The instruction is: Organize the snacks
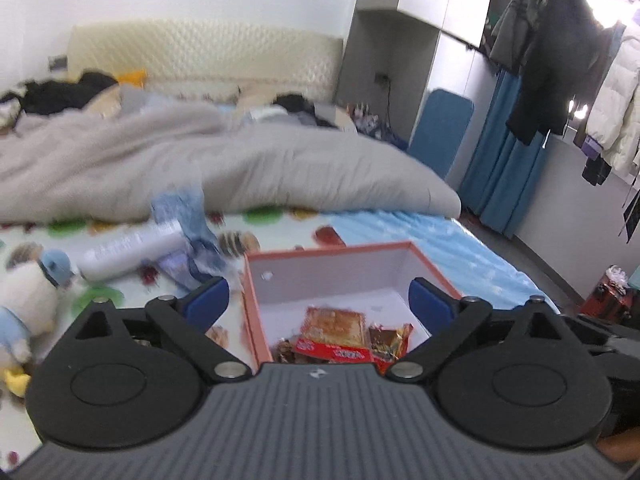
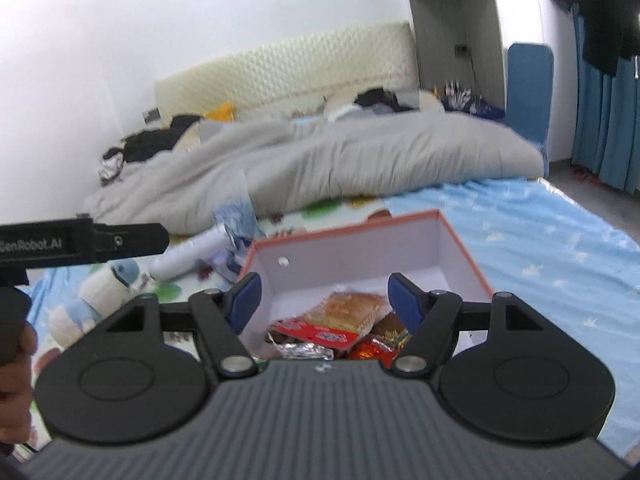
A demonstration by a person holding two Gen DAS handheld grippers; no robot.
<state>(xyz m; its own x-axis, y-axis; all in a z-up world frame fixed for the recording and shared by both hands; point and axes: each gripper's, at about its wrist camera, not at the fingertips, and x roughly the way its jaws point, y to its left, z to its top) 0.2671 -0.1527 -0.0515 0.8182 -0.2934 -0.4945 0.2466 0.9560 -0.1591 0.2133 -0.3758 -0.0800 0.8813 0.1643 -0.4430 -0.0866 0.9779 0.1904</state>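
Since several snack packets (image 2: 340,330) already lie in the orange-rimmed box (image 2: 464,248) on the bed (image 2: 540,240), the packing step looks done for these — both the left hand-held gripper (image 1: 320,304) and right hand-held gripper (image 2: 324,300) hang above it, jaws apart and empty. Next comes finding any snack left outside.

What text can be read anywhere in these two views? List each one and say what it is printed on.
"enRobot.AI": white letters on the black bar of the left gripper, seen in the right wrist view; the first letter is cut off at the frame's edge.
Red snack packet in the orange box: white print, too blurred to read.
White bottle on the bed: grey print, too blurred to read.
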